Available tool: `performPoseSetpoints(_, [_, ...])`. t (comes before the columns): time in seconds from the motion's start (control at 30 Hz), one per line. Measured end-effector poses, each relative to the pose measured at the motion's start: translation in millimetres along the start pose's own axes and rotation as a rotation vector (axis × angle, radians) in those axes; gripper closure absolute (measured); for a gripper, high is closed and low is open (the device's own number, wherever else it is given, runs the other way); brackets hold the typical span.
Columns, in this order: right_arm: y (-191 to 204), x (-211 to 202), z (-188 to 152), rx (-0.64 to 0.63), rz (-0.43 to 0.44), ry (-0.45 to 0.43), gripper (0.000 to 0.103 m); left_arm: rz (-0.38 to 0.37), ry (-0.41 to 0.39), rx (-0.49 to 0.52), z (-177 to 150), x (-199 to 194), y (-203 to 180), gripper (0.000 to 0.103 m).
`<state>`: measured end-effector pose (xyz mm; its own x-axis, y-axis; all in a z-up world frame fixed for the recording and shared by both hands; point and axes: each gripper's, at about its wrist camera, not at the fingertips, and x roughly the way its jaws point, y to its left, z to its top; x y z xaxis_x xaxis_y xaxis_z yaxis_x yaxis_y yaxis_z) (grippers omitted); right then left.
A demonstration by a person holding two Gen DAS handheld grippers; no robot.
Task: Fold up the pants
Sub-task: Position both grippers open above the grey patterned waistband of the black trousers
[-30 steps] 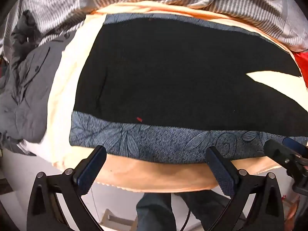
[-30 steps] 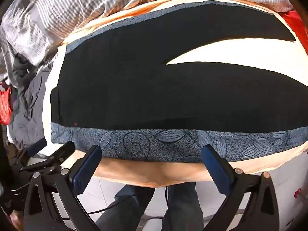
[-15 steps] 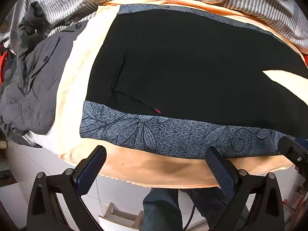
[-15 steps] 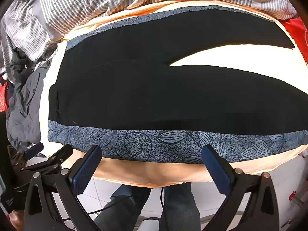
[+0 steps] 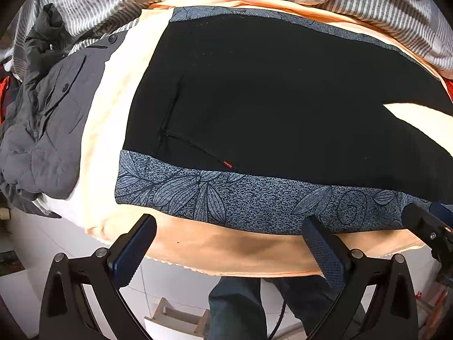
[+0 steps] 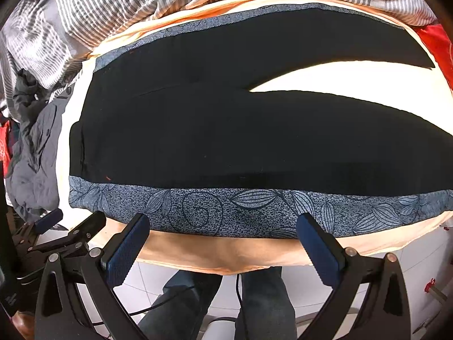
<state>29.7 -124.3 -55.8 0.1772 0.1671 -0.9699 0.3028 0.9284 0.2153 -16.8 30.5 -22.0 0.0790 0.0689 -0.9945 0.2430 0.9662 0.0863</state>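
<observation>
At the far left a grey jacket [image 5: 48,124] lies crumpled on the edge of the bed, just beside the peach sheet [image 5: 226,255] that covers the mattress. The pants [image 6: 226,141] — black, with a blue-grey leaf-print stripe [image 6: 254,212] down each outer seam — lie flat on that sheet, waistband to the left and the two legs running off to the right, parted by a wedge of bare sheet. The left gripper [image 5: 229,252] hovers off the near edge of the bed by the waist end, jaws wide apart and empty; the right gripper [image 6: 223,249] hangs likewise near the stripe, jaws apart, holding nothing. A striped duvet [image 6: 141,5] is bunched along the far side, and something red [image 6: 436,42] shows at the far right.
</observation>
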Motion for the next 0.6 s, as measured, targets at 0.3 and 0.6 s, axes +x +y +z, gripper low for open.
performPoseSetpoints(0.3, [-2.5,0.1,-0.8,0.006,0.006,0.001,0.000,-0.005,0.003,0.007,-0.6,0.1,-0.8,0.000])
performPoseSetpoints(0.6, [-4.4,-1.0,1.2,0.005,0.007,0.003,0.000,-0.007,0.002,0.007,-1.6,-0.5,-2.3,0.000])
